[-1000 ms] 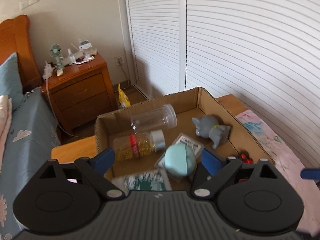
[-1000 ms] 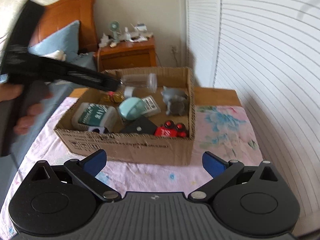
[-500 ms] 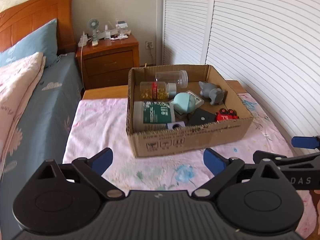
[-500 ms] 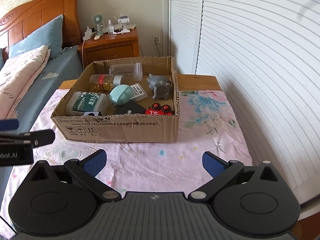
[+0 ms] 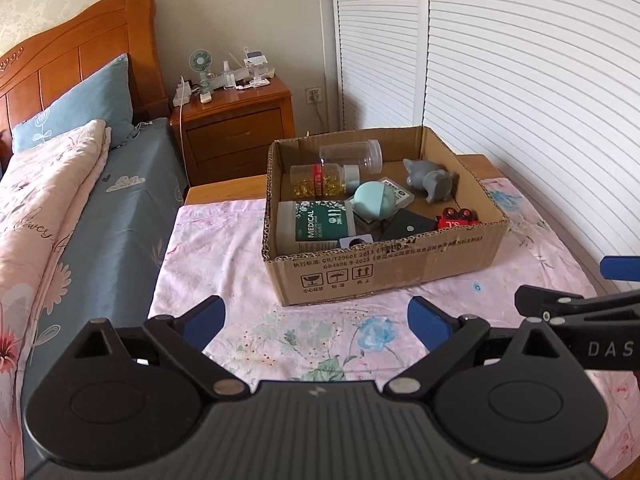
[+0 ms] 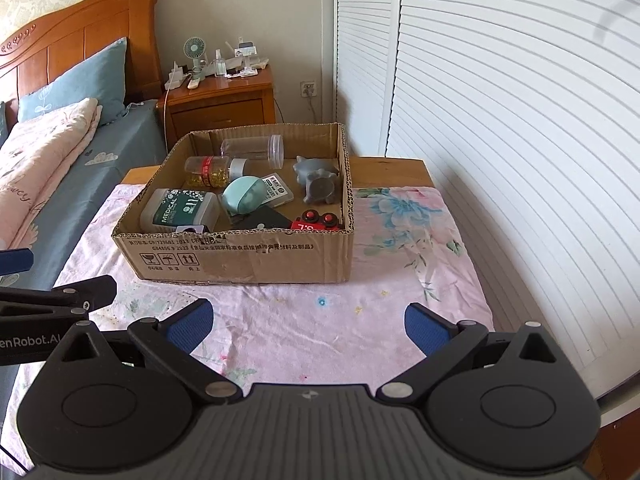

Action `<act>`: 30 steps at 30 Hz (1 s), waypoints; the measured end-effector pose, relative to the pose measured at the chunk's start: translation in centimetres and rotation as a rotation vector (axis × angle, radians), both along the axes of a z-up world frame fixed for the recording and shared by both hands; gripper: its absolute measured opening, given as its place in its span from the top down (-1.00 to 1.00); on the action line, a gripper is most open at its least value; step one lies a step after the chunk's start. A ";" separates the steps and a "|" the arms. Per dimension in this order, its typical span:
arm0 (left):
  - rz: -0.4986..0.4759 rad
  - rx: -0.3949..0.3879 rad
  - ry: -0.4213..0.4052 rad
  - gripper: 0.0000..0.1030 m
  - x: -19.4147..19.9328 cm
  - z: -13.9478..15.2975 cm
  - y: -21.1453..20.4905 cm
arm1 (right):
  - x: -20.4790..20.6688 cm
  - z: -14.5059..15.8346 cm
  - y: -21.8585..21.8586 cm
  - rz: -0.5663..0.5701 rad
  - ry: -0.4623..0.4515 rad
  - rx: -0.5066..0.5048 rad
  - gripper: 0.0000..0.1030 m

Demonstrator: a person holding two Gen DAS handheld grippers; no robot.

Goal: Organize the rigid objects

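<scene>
A cardboard box (image 5: 384, 272) (image 6: 240, 260) stands on the pink floral cloth. It holds a clear jar (image 5: 352, 155), a bottle of yellow capsules (image 5: 320, 178), a green medical box (image 5: 316, 226), a teal egg-shaped object (image 5: 374, 200), a grey animal figure (image 5: 432, 178), a black item (image 5: 408, 226) and a red toy (image 5: 458, 218). My left gripper (image 5: 316, 318) is open and empty, well short of the box. My right gripper (image 6: 306, 322) is open and empty, also in front of the box.
The table (image 6: 384, 170) stands beside a bed (image 5: 60, 200) on the left. A wooden nightstand (image 5: 236, 120) with a small fan stands behind. White louvred doors (image 6: 500, 120) run along the right. The cloth (image 6: 320, 320) lies between the grippers and the box.
My left gripper has pulled back from over the box to a low spot in front of it. My right gripper has also drawn back. Both stay open.
</scene>
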State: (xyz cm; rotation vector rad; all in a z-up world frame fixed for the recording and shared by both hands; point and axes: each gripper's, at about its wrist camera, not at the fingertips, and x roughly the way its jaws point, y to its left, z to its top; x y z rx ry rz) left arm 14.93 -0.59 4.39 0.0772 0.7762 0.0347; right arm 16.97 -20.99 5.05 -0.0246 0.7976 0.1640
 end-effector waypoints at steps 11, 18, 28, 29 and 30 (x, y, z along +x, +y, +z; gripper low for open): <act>0.007 0.000 0.003 -0.89 -0.2 0.2 -0.2 | 0.0 0.1 -0.1 -0.005 -0.003 0.005 -1.00; 0.011 -0.006 0.005 -0.89 -0.2 0.2 -0.3 | 0.1 0.2 -0.3 -0.008 -0.006 0.006 -1.00; 0.015 -0.008 0.009 -0.89 -0.4 0.1 -0.4 | 0.0 0.2 -0.4 -0.011 -0.009 0.006 -1.00; 0.015 -0.010 0.009 -0.89 -0.4 0.1 -0.4 | 0.0 0.2 -0.4 -0.011 -0.009 0.006 -1.00; 0.015 -0.009 0.010 -0.89 -0.4 0.1 -0.4 | 0.0 0.1 -0.4 -0.011 -0.009 0.006 -1.00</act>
